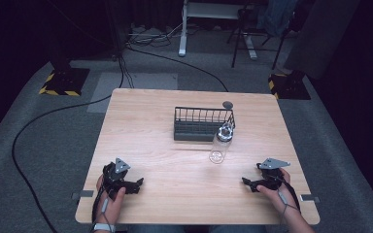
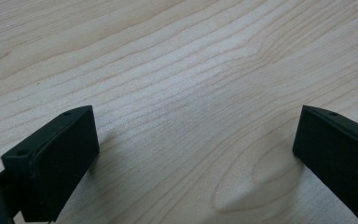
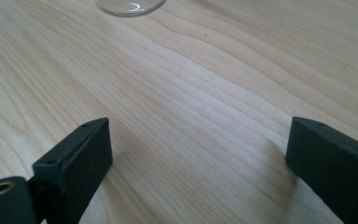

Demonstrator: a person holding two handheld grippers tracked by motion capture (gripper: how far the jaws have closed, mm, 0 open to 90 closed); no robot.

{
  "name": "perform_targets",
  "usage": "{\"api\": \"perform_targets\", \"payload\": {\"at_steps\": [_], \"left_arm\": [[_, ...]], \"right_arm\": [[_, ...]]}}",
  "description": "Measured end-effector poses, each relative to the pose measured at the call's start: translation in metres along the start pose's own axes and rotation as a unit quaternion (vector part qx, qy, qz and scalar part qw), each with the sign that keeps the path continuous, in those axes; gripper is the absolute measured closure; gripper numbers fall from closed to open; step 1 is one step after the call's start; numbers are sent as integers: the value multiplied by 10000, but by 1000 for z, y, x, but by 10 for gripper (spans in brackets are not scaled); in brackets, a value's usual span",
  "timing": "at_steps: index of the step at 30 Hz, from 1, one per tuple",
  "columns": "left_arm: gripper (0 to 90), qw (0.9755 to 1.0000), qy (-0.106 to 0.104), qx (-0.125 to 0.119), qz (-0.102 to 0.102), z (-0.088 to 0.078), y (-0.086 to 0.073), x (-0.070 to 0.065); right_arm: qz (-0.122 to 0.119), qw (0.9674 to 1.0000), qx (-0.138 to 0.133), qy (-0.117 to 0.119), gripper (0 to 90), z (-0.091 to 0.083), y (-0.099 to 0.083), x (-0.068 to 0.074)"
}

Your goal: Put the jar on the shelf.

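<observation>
A clear plastic bottle (image 1: 221, 143) stands on the wooden table (image 1: 150, 145) just right of centre, in front of the right end of a dark wire basket (image 1: 201, 124). My left gripper (image 1: 135, 184) rests near the front left edge, held by a hand, its jaws wide apart over bare wood (image 2: 191, 116). My right gripper (image 1: 248, 183) sits near the front right edge, also open, pointing toward the middle. The bottle's base rim (image 3: 130, 6) peeks in at the top of the right gripper view, well beyond the jaws.
A small dark round disc (image 1: 228, 104) lies behind the basket near the table's far edge. Cables (image 1: 43, 116) run across the grey floor at left. A desk frame (image 1: 184, 29) and chair legs (image 1: 252, 43) stand beyond the table.
</observation>
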State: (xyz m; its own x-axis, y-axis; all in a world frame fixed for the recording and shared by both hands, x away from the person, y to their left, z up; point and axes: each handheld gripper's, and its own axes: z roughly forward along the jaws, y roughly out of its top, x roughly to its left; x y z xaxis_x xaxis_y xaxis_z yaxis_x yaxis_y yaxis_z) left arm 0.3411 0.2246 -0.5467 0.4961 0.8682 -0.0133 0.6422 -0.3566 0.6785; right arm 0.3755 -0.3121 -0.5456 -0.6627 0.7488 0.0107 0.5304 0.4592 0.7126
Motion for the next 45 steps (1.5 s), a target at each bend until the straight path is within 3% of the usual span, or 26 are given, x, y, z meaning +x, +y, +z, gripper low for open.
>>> {"api": "perform_targets", "payload": {"at_steps": [3, 21, 45], "left_arm": [[2, 10000, 0, 0, -1, 0, 0, 0], [2, 10000, 0, 0, -1, 0, 0, 0], [2, 10000, 0, 0, 0, 0, 0, 0]], "right_arm": [[66, 9999, -76, -25, 55, -4, 2, 0], [-154, 9976, -665, -61, 58, -35, 38, 5], [-283, 9917, -1255, 86, 58, -47, 72, 17]]}}
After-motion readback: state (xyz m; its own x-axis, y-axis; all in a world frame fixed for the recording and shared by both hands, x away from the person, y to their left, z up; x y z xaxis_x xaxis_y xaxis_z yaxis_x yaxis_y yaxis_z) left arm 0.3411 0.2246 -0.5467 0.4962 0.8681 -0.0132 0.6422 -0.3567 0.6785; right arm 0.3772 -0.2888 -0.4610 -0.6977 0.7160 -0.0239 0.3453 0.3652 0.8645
